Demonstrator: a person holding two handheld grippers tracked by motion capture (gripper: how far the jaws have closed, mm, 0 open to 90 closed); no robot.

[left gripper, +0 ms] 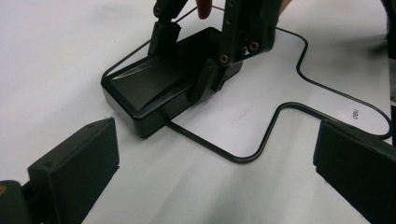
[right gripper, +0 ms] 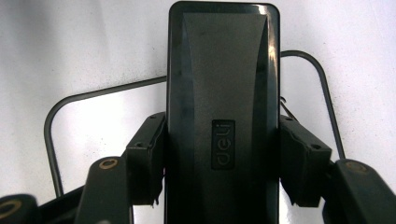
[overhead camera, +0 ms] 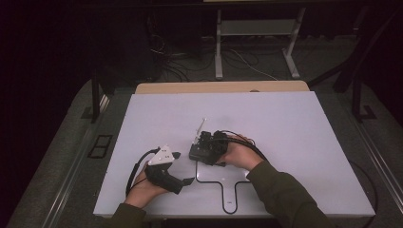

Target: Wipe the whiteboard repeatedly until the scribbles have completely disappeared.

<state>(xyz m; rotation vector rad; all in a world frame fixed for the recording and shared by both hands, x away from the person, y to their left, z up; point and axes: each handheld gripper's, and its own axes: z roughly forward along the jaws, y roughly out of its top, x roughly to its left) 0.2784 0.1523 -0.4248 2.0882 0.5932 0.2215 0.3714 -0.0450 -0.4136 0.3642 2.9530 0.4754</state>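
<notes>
At the near edge of the white table (overhead camera: pixel 294 142), the person's left hand (overhead camera: pixel 142 190) rests with the left gripper (overhead camera: pixel 183 166) lying low on the board, its jaws spread wide with nothing between them; the left gripper view shows bare white surface in that gap. Just beyond it runs a thin black outline (overhead camera: pixel 223 183) drawn on the table, a rounded box with a stem that reaches toward the near edge. The black box (overhead camera: pixel 200 152) sits on the far left part of that outline, and the right gripper (overhead camera: pixel 209 145) is clamped across its two long sides, with the right hand (overhead camera: pixel 242 154) behind it. The right gripper view shows what the high view cannot: the pads press flat on both flanks of the box, and its glossy lid carries a small "deli" label (right gripper: pixel 222 143). The left gripper view shows the box (left gripper: pixel 163 88) from the side, one corner near the left jaw, apart from it. A small white lever (overhead camera: pixel 198 130) stands at the box's far end. Farther off, the table lies open to its left, right and far edges, and a wooden board (overhead camera: pixel 223 87) borders the far edge.
</notes>
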